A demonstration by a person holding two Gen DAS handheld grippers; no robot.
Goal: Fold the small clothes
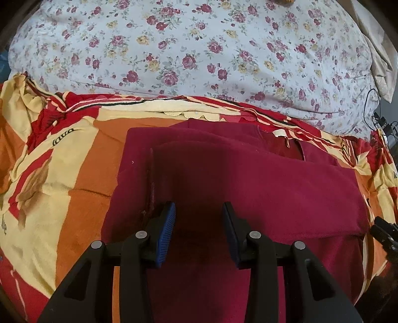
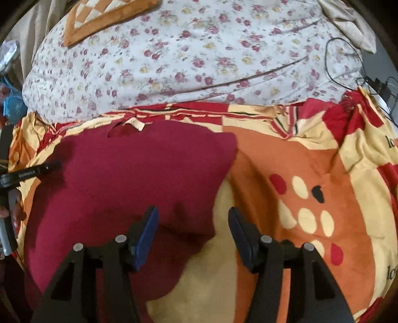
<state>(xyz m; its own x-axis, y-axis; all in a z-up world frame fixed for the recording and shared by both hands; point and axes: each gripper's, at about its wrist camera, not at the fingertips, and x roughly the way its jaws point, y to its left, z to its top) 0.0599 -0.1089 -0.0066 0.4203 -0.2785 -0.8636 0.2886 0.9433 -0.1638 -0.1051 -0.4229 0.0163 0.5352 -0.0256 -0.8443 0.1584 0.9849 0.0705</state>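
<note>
A dark red garment lies flat on the orange, yellow and red bedspread, partly folded, with its neck label at the far edge. My left gripper is open and empty, hovering just above the garment's near part. In the right wrist view the same garment fills the left half. My right gripper is open and empty over the garment's right edge. The left gripper's body shows at the far left of that view.
A floral white quilt lies bunched beyond the bedspread. Black cables and a plug lie at the right edge of the bed. A patterned orange cushion sits on the quilt at the back left.
</note>
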